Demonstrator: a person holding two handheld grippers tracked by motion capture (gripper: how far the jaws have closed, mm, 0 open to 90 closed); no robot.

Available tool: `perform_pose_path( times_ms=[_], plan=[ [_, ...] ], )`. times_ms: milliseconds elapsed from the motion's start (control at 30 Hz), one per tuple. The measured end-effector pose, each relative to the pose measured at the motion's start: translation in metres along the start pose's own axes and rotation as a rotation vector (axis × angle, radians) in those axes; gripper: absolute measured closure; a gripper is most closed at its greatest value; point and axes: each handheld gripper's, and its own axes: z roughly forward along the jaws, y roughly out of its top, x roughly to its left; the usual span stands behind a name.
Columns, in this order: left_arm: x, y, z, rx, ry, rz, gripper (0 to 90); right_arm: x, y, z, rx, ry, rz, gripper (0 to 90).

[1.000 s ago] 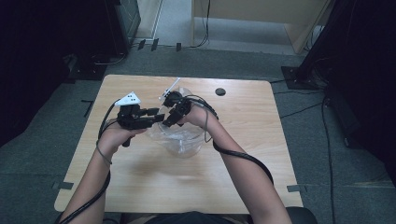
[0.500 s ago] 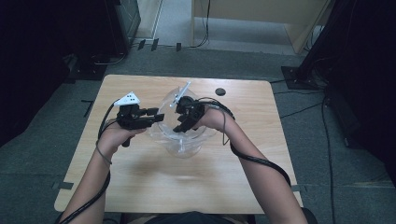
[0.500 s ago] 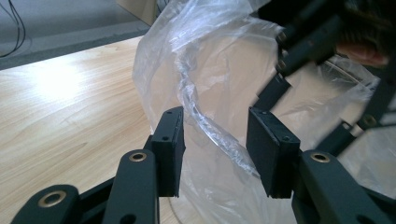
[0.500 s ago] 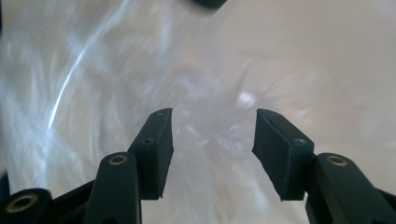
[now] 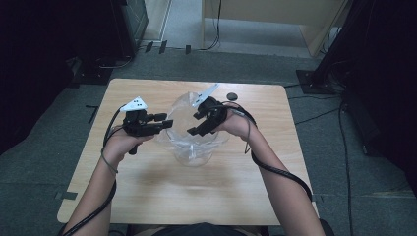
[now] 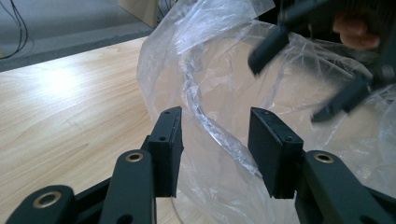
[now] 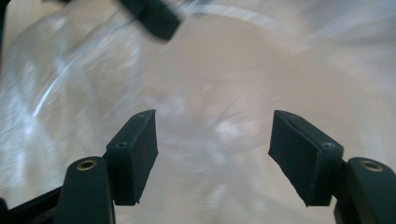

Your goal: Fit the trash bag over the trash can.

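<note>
Now the clear plastic bag (image 5: pixel 193 140) sits mid-bench (image 5: pixel 147 196), its mouth wider than a second ago. Your right gripper (image 5: pixel 195 123) has pulled rightward, fingers just reopened, spread around nothing. Your left gripper (image 5: pixel 166 121) stays level at the bag's left edge, fingers apart astride the film.

The high view looks forward and down from above the person's side onto the whole wooden table (image 5: pixel 147 196). The left gripper view sits low and close, facing the clear plastic bag (image 6: pixel 219 74) across the tabletop. The right gripper view looks into that same bag (image 7: pixel 224 70) at very close range
</note>
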Motion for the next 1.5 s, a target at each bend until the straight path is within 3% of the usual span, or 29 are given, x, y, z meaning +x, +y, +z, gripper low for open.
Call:
perform_pose_path(
  times_ms=[167,267,400,500,633,733,833,1033,1233,1500],
  plan=[
    [-0.001,0.002,-0.001,-0.018,0.007,0.013,52.7,-0.008,-0.001,-0.017,-0.128,-0.085,-0.001,32.6],
    [-0.002,0.004,-0.002,-0.026,0.006,0.017,52.0,-0.011,-0.004,-0.019,-0.154,-0.128,-0.006,32.6],
    [-0.002,0.006,-0.007,-0.038,0.0,0.017,53.2,-0.018,-0.012,-0.019,-0.174,-0.163,0.034,32.6],
    [-0.002,0.007,-0.01,-0.043,-0.007,0.013,55.6,-0.021,-0.018,-0.018,-0.172,-0.155,0.062,32.4],
    [0.0,0.008,-0.013,-0.053,0.0,0.006,55.3,-0.022,-0.024,-0.015,-0.161,-0.157,0.065,32.2],
    [0.0,0.008,-0.014,-0.054,0.001,0.006,55.1,-0.022,-0.027,-0.012,-0.159,-0.133,0.084,30.3],
    [0.0,0.007,-0.013,-0.042,-0.008,0.001,57.7,-0.022,-0.031,-0.008,-0.139,-0.129,0.082,29.1],
    [0.005,0.001,-0.01,-0.02,-0.005,-0.018,59.3,-0.024,-0.037,-0.008,-0.146,-0.093,0.132,28.3],
    [0.009,0.0,-0.016,-0.032,-0.011,-0.025,58.5,-0.023,-0.048,-0.004,-0.098,-0.073,0.119,26.1],
    [0.007,0.005,-0.025,-0.054,-0.004,-0.013,57.3,-0.019,-0.049,-0.02,-0.219,-0.111,0.132,25.8]
  ],
)
